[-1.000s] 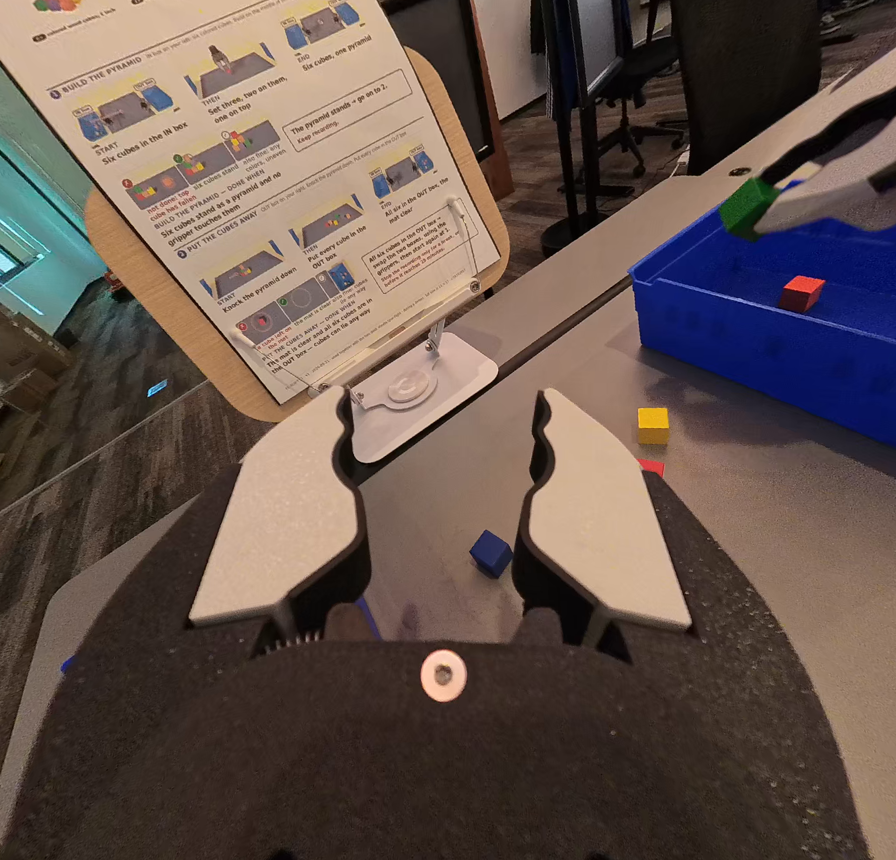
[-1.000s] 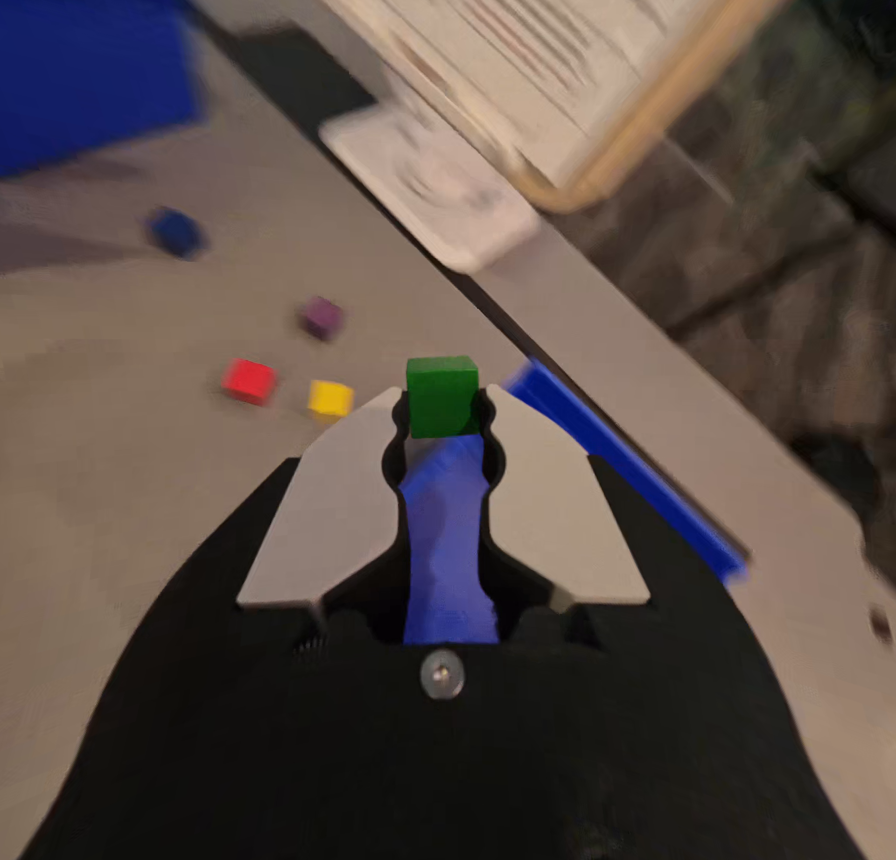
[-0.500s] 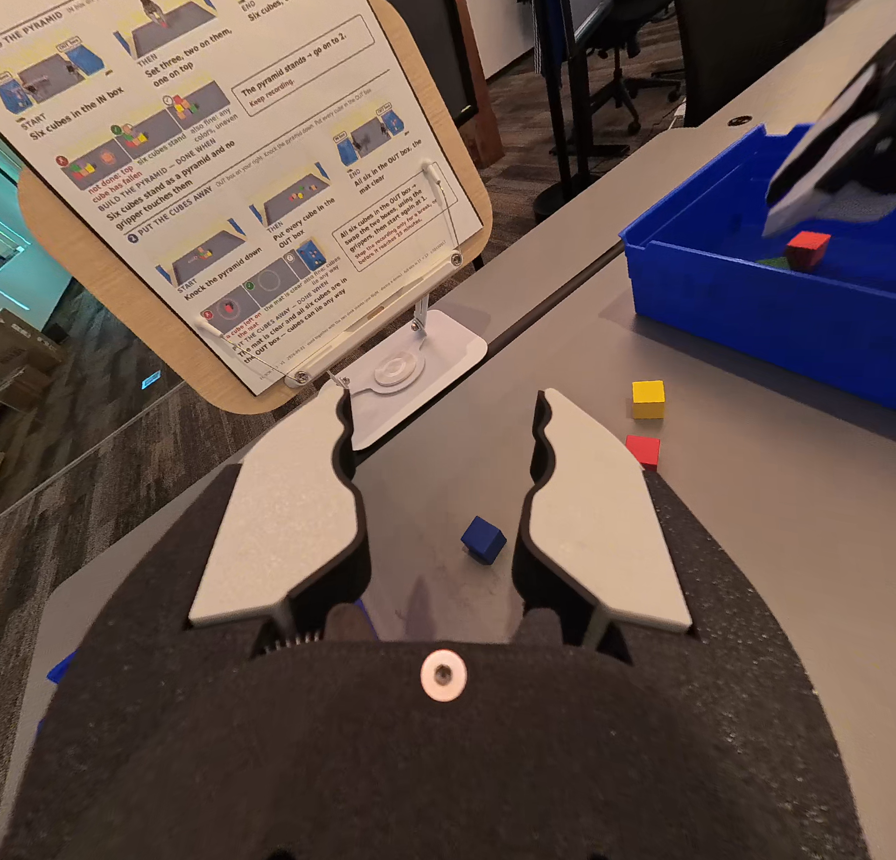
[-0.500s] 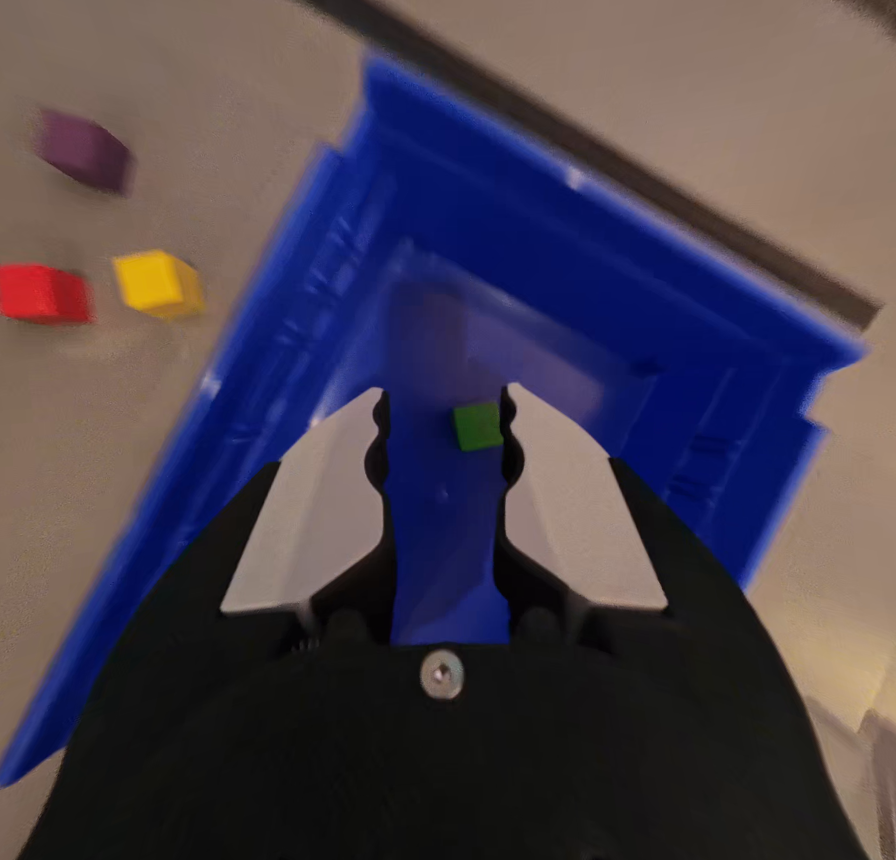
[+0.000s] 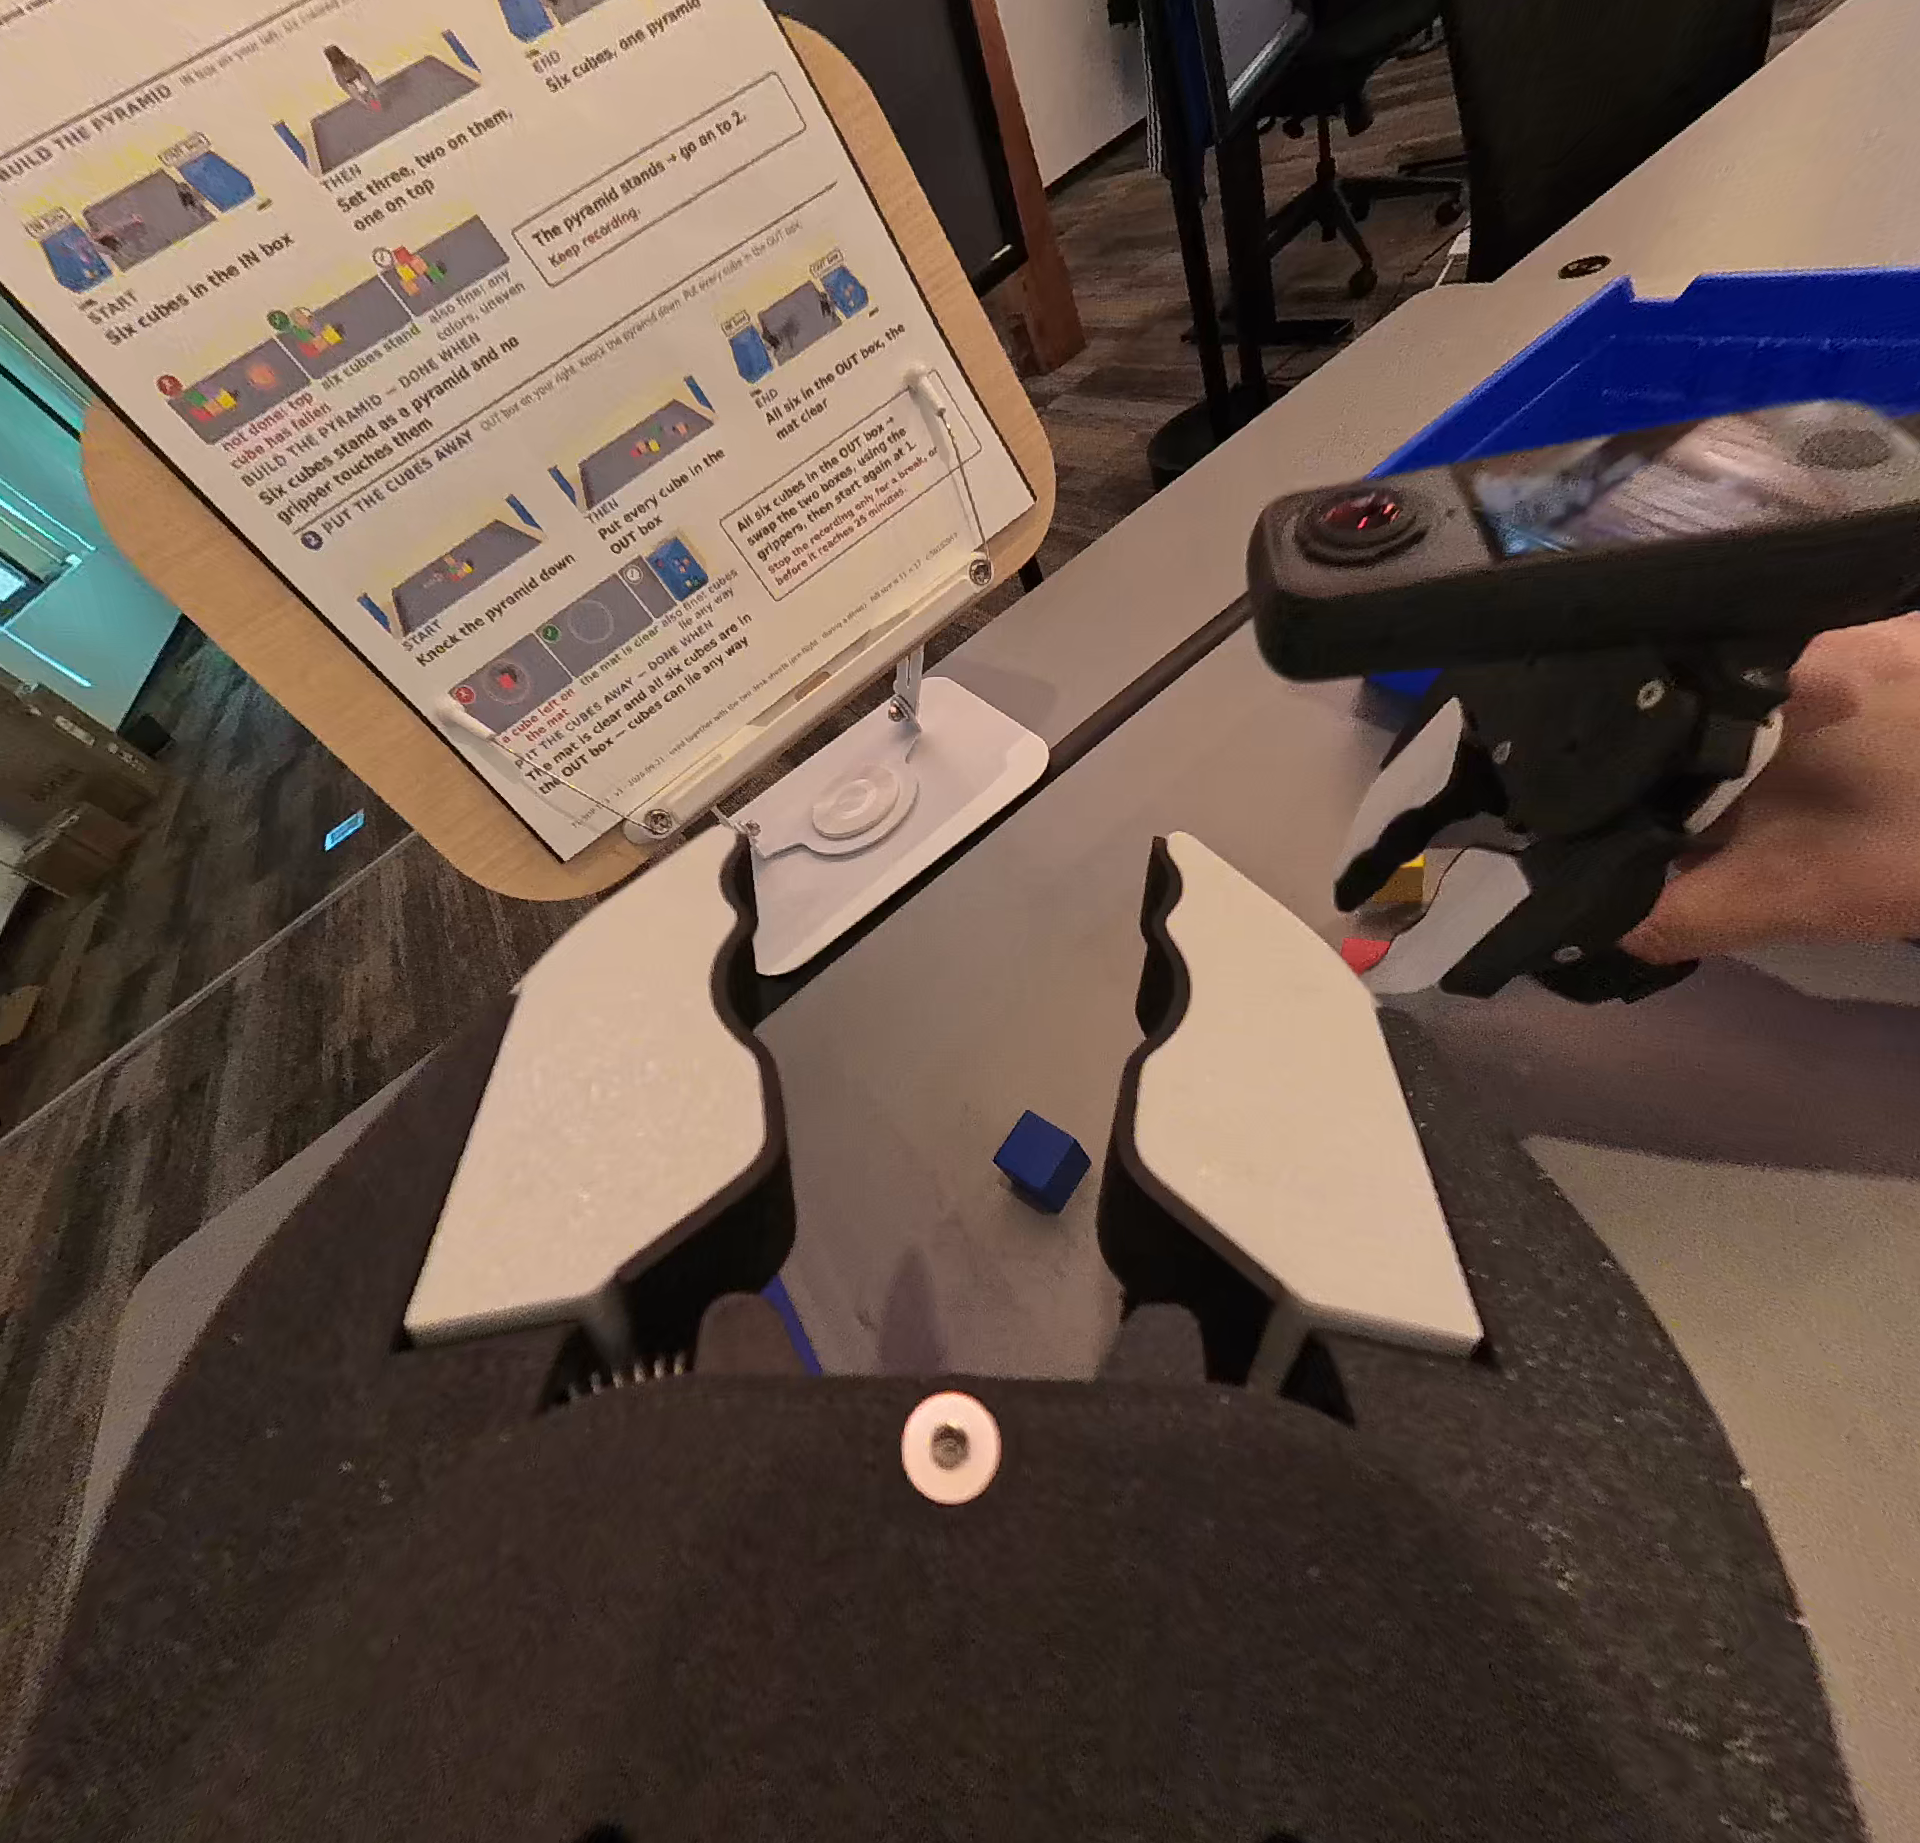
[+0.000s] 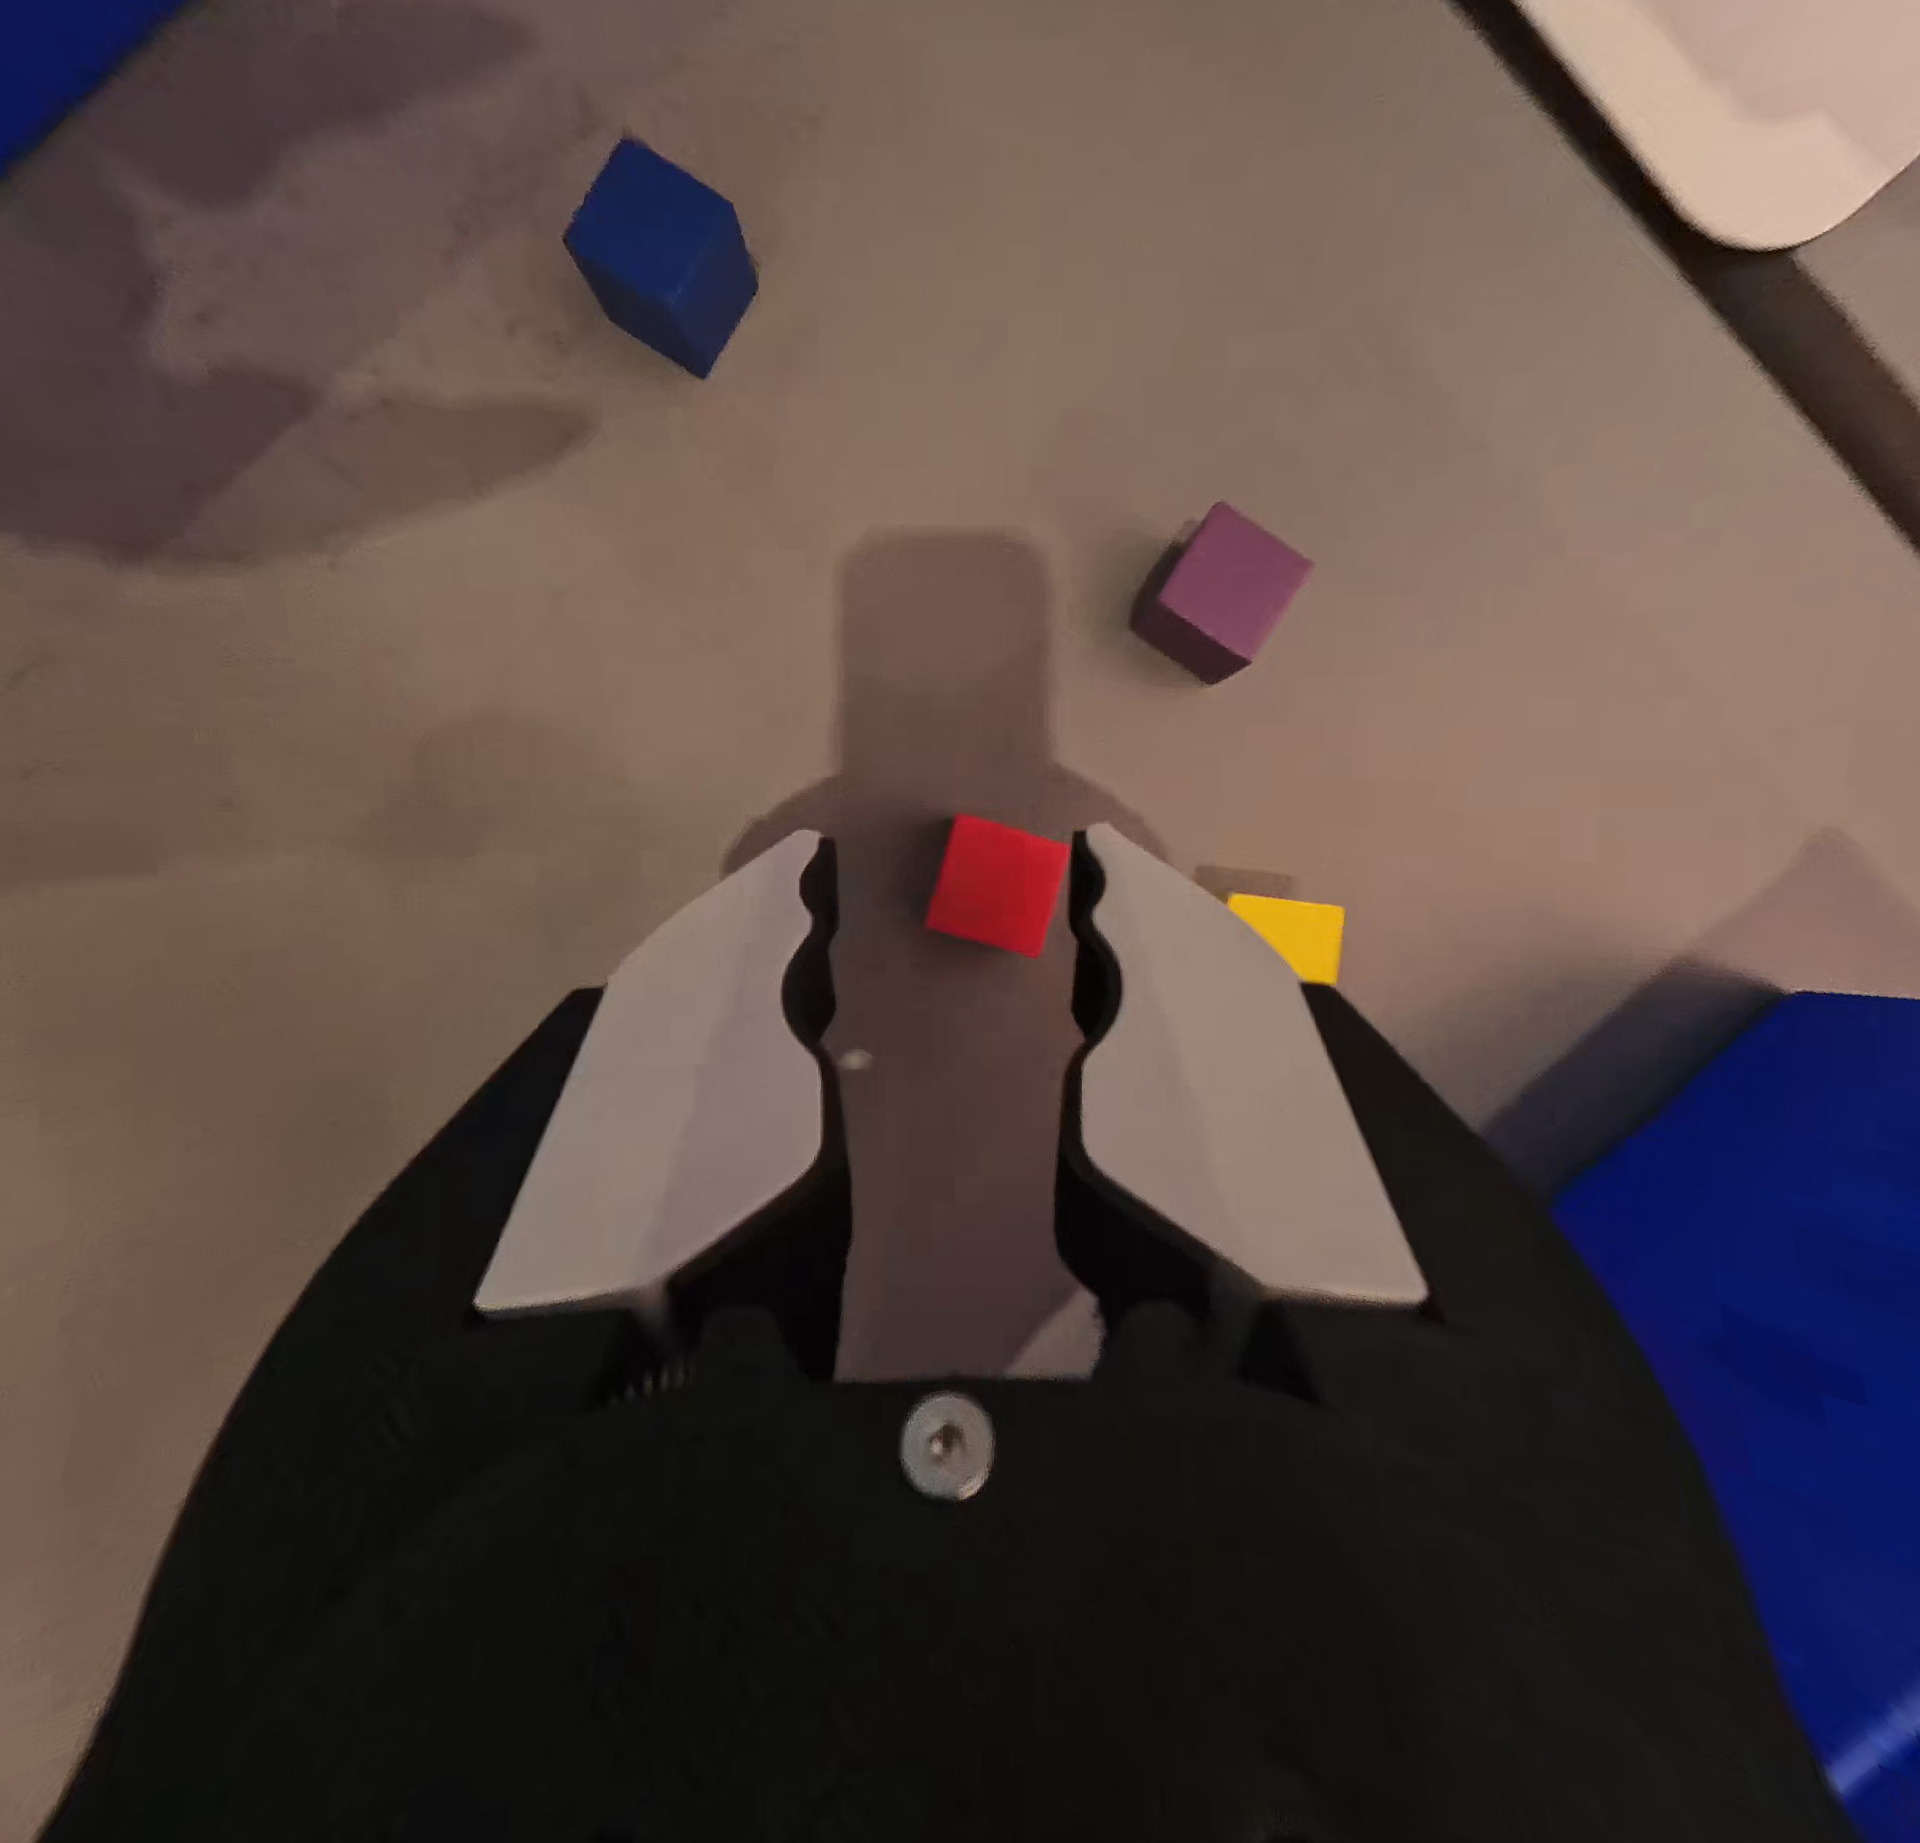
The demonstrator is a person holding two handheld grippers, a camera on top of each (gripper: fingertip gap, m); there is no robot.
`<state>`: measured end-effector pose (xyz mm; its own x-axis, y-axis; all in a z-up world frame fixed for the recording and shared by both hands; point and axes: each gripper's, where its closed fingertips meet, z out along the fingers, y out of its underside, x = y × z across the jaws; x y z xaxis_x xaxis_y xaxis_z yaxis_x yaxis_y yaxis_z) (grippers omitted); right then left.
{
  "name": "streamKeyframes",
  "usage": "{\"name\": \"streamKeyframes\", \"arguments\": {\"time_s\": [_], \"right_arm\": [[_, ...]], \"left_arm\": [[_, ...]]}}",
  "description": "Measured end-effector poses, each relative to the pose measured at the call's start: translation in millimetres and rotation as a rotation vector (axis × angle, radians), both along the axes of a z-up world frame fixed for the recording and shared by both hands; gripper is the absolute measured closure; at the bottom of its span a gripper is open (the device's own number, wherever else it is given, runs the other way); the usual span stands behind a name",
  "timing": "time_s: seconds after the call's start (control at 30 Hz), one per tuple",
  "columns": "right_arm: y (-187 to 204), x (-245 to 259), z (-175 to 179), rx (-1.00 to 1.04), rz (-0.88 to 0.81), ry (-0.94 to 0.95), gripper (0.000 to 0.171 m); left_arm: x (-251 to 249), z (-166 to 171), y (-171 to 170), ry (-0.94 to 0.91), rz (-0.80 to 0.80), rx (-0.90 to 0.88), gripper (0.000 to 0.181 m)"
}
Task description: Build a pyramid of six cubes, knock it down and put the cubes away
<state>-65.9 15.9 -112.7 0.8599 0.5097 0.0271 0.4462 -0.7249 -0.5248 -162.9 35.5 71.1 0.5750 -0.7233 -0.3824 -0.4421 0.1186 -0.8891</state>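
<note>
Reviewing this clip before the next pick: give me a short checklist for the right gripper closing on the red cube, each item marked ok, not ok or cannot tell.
1. Right gripper open and empty: ok.
2. Red cube lies between the fingertips: ok, though nearer the right-hand finger.
3. Fingers low enough to grip the cube: cannot tell, the view looks straight down.
4. Yellow cube clear of the closing finger: ok, it sits outside it, partly hidden.
5. Purple cube and blue cube out of the way: ok, both lie farther off on the grey table.
6. Left gripper out of the way: ok, open near the blue cube.
</note>
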Motion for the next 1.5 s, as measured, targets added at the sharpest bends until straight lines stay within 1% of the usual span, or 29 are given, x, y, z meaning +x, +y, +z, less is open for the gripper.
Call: {"name": "streamKeyframes", "arguments": {"time_s": [0.1, 0.17, 0.2, 0.23, 0.3, 0.33, 0.37, 0.43, 0.47, 0.5, 0.53, 0.57, 0.6, 0.67, 0.73, 0.83, 0.93, 0.97, 1.0, 1.03, 1.1, 1.17, 1.23, 1.3, 1.33, 1.37, 1.4, 1.5], "right_arm": [[1.6, 12.4, -14.4, -0.018, -0.023, -0.108, 0.125], [0.0, 11.2, -24.0, -0.052, -0.008, -0.106, 0.126], [-4.3, 6.8, -29.8, -0.093, 0.013, -0.081, 0.132], [-8.8, 4.0, -33.9, -0.131, 0.038, -0.066, 0.142], [-13.0, 0.7, -25.5, -0.143, 0.074, -0.039, 0.143], [-13.9, -2.1, -8.6, -0.105, 0.100, -0.009, 0.143], [-13.8, -4.7, 17.5, -0.030, 0.124, 0.036, 0.143], [-14.2, 8.9, 80.3, 0.154, 0.104, 0.106, 0.143], [-15.2, 29.0, 106.8, 0.243, 0.057, 0.107, 0.143], [-17.7, 55.7, 124.4, 0.304, -0.001, 0.087, 0.143], [-22.4, 85.8, 129.6, 0.312, -0.063, 0.059, 0.143], [-28.6, 116.6, 123.1, 0.265, -0.126, 0.032, 0.143], [-36.1, 146.4, 108.2, 0.183, -0.185, 0.008, 0.143], [-55.5, 193.1, 65.8, -0.036, -0.242, -0.036, 0.142], [-65.2, 220.2, 30.1, -0.161, -0.222, -0.046, 0.142], [-69.4, 230.5, -5.1, -0.237, -0.132, -0.004, 0.142], [-73.0, 231.9, -22.2, -0.274, -0.061, -0.045, 0.141], [-70.3, 234.4, -23.0, -0.266, -0.071, -0.057, 0.137], [-67.7, 235.5, -20.6, -0.258, -0.087, -0.063, 0.124], [-65.7, 233.4, -13.7, -0.237, -0.089, -0.059, 0.118], [-55.0, 230.9, 16.3, -0.120, -0.102, -0.099, 0.114], [-37.5, 211.7, 63.7, 0.089, -0.095, -0.145, 0.112], [-21.9, 165.2, 109.3, 0.293, -0.059, -0.100, 0.114], [-9.3, 104.3, 132.0, 0.417, -0.005, 0.028, 0.113], [-1.4, 76.6, 133.5, 0.448, 0.000, 0.109, 0.112], [5.9, 55.6, 125.1, 0.431, -0.013, 0.161, 0.112], [12.2, 47.0, 105.4, 0.371, -0.047, 0.143, 0.111], [15.0, 65.9, 30.3, 0.116, -0.119, -0.139, 0.111]], "left_arm": [[0.5, -0.3, 0.0, -0.001, -0.006, -0.004, 0.110], [1.2, -2.6, 0.7, 0.007, -0.007, -0.009, 0.110], [1.6, -3.7, 0.8, 0.012, -0.007, -0.011, 0.109], [2.0, -4.6, 0.9, 0.015, -0.007, -0.012, 0.109], [2.6, -5.9, 0.6, 0.023, -0.008, -0.011, 0.109], [2.2, -6.1, 0.7, 0.028, -0.006, -0.008, 0.109], [1.8, -5.9, 0.9, 0.031, -0.004, -0.004, 0.109], [0.9, -4.4, 1.5, 0.024, 0.000, -0.003, 0.110], [0.5, -3.7, 1.7, 0.017, 0.000, -0.008, 0.110], [0.7, -3.7, 1.7, 0.011, -0.003, -0.013, 0.110], [1.0, -3.9, 1.8, 0.008, -0.005, -0.017, 0.110], [1.3, -4.8, 2.1, 0.007, -0.006, -0.021, 0.110], [1.6, -5.9, 2.4, 0.009, -0.006, -0.025, 0.110], [3.0, -8.5, 2.0, 0.018, -0.011, -0.031, 0.110], [5.1, -9.1, -0.2, 0.014, -0.023, -0.036, 0.110], [6.3, -8.5, -2.3, 0.009, -0.031, -0.036, 0.111], [6.2, -9.2, -1.5, 0.008, -0.032, -0.042, 0.111], [6.3, -9.8, -1.2, 0.007, -0.034, -0.047, 0.111], [6.4, -10.4, -1.1, 0.004, -0.036, -0.054, 0.111], [6.4, -10.8, -1.2, 0.001, -0.038, -0.062, 0.111], [6.4, -11.0, -2.2, -0.006, -0.046, -0.081, 0.110], [6.7, -8.7, -3.2, -0.024, -0.055, -0.089, 0.110], [5.9, -7.1, -2.8, -0.032, -0.054, -0.090, 0.111], [5.0, -7.1, -2.0, -0.032, -0.050, -0.090, 0.111], [5.0, -7.4, -2.0, -0.033, -0.049, -0.093, 0.111], [5.4, -8.0, -2.6, -0.033, -0.050, -0.097, 0.111], [6.1, -8.6, -3.8, -0.031, -0.054, -0.100, 0.111], [8.5, -8.1, -9.1, -0.030, -0.071, -0.104, 0.111]]}}
